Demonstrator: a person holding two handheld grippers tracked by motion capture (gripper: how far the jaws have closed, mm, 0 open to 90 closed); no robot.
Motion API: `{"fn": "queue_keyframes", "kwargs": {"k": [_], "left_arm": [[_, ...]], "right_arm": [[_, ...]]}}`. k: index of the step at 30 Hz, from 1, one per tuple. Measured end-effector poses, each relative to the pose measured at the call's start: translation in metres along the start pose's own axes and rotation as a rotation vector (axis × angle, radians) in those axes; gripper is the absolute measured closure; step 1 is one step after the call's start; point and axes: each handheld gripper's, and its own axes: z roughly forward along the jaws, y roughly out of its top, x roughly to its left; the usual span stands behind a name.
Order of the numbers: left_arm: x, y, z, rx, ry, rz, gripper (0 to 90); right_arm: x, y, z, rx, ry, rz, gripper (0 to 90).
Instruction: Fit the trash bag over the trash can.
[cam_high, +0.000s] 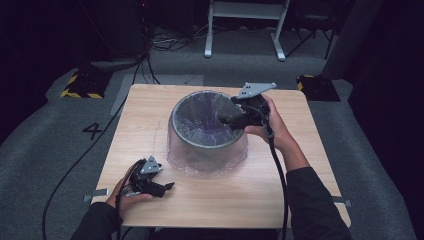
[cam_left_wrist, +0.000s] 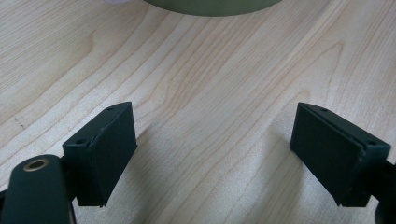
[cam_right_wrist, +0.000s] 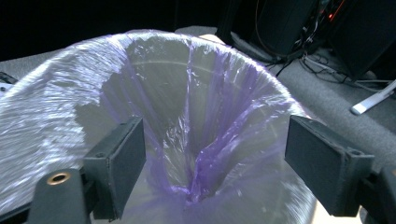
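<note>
Bin (cam_high: 207, 142), grey and round, stands upright near the middle of the wooden table (cam_high: 280, 190), lined with a thin purple-tinted plastic bag (cam_high: 200, 162) whose edge is folded over the rim and hangs down the outside wall to the tabletop. From the lower right of the high view a dark-sleeved forearm reaches forward and inward, the hand wrapped around the right gripper (cam_high: 225, 119) at the bin's right rim; the gripper points leftward over the mouth of the bin, its grey three-cornered plate uppermost and its cable trailing back along the arm. In the right gripper view its jaws stand wide apart with nothing between the pads, looking down into the liner, which gathers in purple folds toward the bottom of the bin. The left gripper (cam_high: 167, 187) lies low near the table's front left corner, well apart from the bin, held by a hand coming in from the bottom edge and pointing to the right across the wood. Its jaws too are spread wide over bare wood, gripping nothing, with the bin's base showing beyond them in the left gripper view.
</note>
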Motion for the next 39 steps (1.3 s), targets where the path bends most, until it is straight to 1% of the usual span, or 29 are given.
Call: {"fn": "queue_keyframes", "kwargs": {"k": [5,7,15,16,17,18,19,20,21,23,26,29,31,33,34,35,37,39], "left_arm": [[0.000,0.000,0.000,0.000,-0.001,0.001,13.9],[0.000,0.000,0.000,0.000,-0.001,0.001,13.9],[0.000,0.000,0.000,0.000,-0.002,0.002,13.9],[0.000,0.000,0.000,0.000,-0.002,0.002,13.9],[0.000,0.000,0.000,-0.001,-0.003,0.000,13.9],[0.000,0.000,0.000,0.000,-0.002,0.002,13.9],[0.000,0.000,0.000,0.000,-0.002,0.002,13.9],[0.000,0.000,0.000,0.000,-0.002,0.001,13.9],[0.000,0.000,0.000,0.000,-0.002,0.002,13.9],[0.000,0.000,0.000,-0.002,-0.003,0.002,13.9],[0.000,0.000,0.001,-0.002,-0.003,0.002,13.9],[0.000,0.000,0.001,-0.003,-0.003,0.001,13.9],[0.000,0.000,0.001,-0.003,-0.003,0.001,14.0],[0.000,0.000,0.001,-0.003,-0.003,0.001,14.0],[0.000,0.000,0.001,-0.003,-0.003,0.001,14.0],[0.000,0.000,0.001,-0.003,-0.003,0.001,13.9],[0.000,0.000,0.001,-0.004,-0.003,0.001,13.9],[0.000,0.000,0.001,-0.003,-0.003,0.001,13.9]], "right_arm": [[-0.002,0.001,0.016,0.045,0.005,0.009,20.9],[-0.003,0.001,0.020,0.060,0.003,0.005,21.0],[-0.001,0.001,0.030,0.099,0.010,-0.011,22.3],[0.000,0.001,0.031,0.106,0.014,-0.008,25.5],[0.000,0.000,0.032,0.118,0.034,-0.018,28.4],[0.002,-0.001,0.033,0.139,0.035,-0.046,28.0],[0.004,-0.002,0.035,0.161,0.020,-0.078,27.9],[0.005,-0.003,0.036,0.178,0.012,-0.095,27.3],[0.006,-0.005,0.037,0.186,0.020,-0.094,27.0],[0.007,-0.006,0.039,0.185,0.040,-0.088,27.3],[0.008,-0.006,0.041,0.188,0.033,-0.098,27.0],[0.010,-0.005,0.041,0.206,0.047,-0.114,27.0],[0.012,-0.005,0.043,0.239,0.050,-0.129,27.1],[0.012,-0.004,0.044,0.262,0.049,-0.129,27.6],[0.012,-0.004,0.045,0.281,0.048,-0.142,28.0],[0.013,-0.004,0.045,0.291,0.034,-0.144,28.0],[0.013,-0.004,0.045,0.306,0.027,-0.154,27.9],[0.013,-0.004,0.046,0.328,0.044,-0.152,27.8]]}}
